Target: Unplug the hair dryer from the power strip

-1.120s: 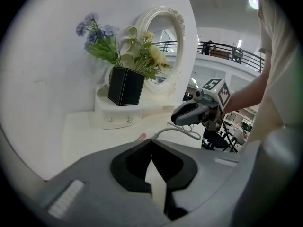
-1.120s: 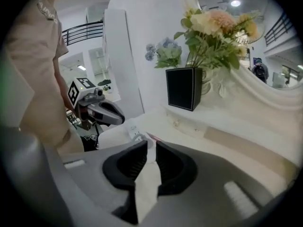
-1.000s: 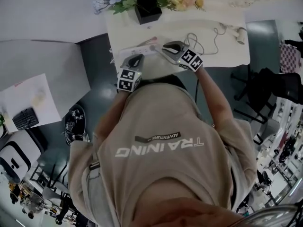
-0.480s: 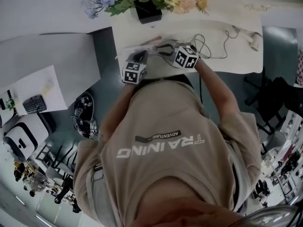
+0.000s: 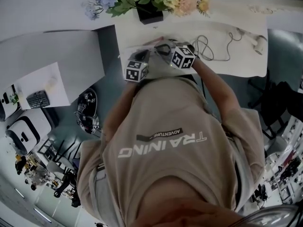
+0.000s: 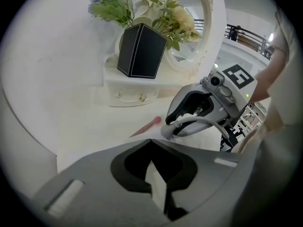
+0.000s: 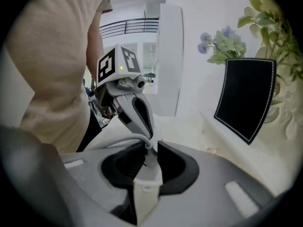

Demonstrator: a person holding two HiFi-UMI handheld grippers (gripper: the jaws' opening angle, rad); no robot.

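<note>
The two hand-held grippers meet tip to tip on the white counter [image 5: 236,65], in front of a black vase [image 5: 149,14] of flowers.

The left hand-held gripper [image 5: 140,56] is on the left. Its jaws are closed on the end of the white strip [image 6: 157,190], which fills the narrow gap between them in the left gripper view. A pink stick [image 6: 147,126] lies on the counter just beyond its tips.

To its right, the right hand-held gripper [image 5: 164,48] points back toward the left one. Its jaws are clamped on the white plug [image 7: 147,178], one jaw on each side. The cord [image 7: 115,138] leaves the far end of the plug and bends away beneath the left hand-held gripper. No view shows whether the plug's pins are in the strip.

Further right in the head view, the cord lies in loose loops on the counter and then runs on to the dryer [image 5: 258,43]. The dryer lies near the counter's right edge, well apart from both hand-held grippers.
</note>
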